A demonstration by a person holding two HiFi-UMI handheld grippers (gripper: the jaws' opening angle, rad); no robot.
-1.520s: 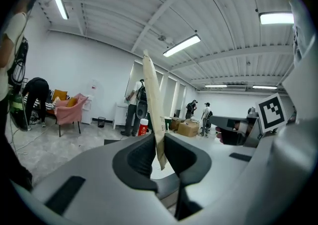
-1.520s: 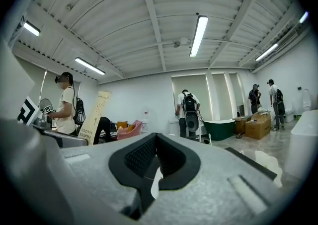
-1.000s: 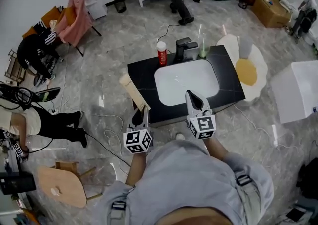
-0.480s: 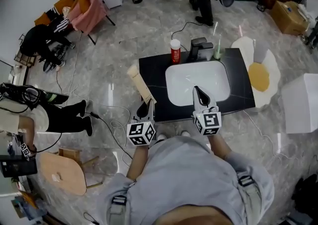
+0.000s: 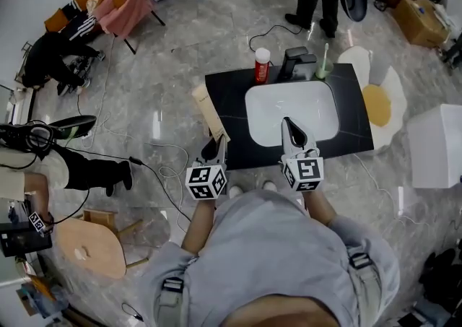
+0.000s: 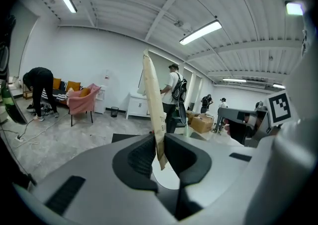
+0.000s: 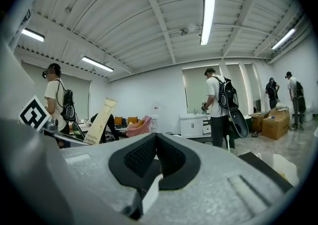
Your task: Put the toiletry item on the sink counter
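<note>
**Toothbrush box in my left tongs, counter just ahead**

My left tongs (image 6: 159, 145) are clamped on the toothbrush box (image 6: 153, 101). The pads pinch it close to its lower end, so nearly all of the box stands up above the jaws, tall and slightly tilted. My right tongs (image 7: 155, 150) are closed together with nothing between them, and they ride beside the left pair, a little further forward.

From the head view, the black counter (image 5: 355, 118) lies straight ahead of both pairs. Its near left corner is just beyond my left tips, and the box rises across that left edge. The white basin (image 5: 312, 105) sits right under and ahead of my right tips. The red bottle (image 5: 262, 66) and the tap (image 5: 299, 66) are well beyond, along the far edge.

I judge the box is not yet down. With such a low grip the long top will want to swing, so I should carry it slowly. I would aim for the bare black strip ahead of my left tongs, to the left of the basin and short of the red bottle. I would tip the box over until its long side lies flat on the counter, and only then part the jaws. Released upright, it would probably topple into the basin or off the edge. The right tongs can stay closed and keep out of the way.
</note>
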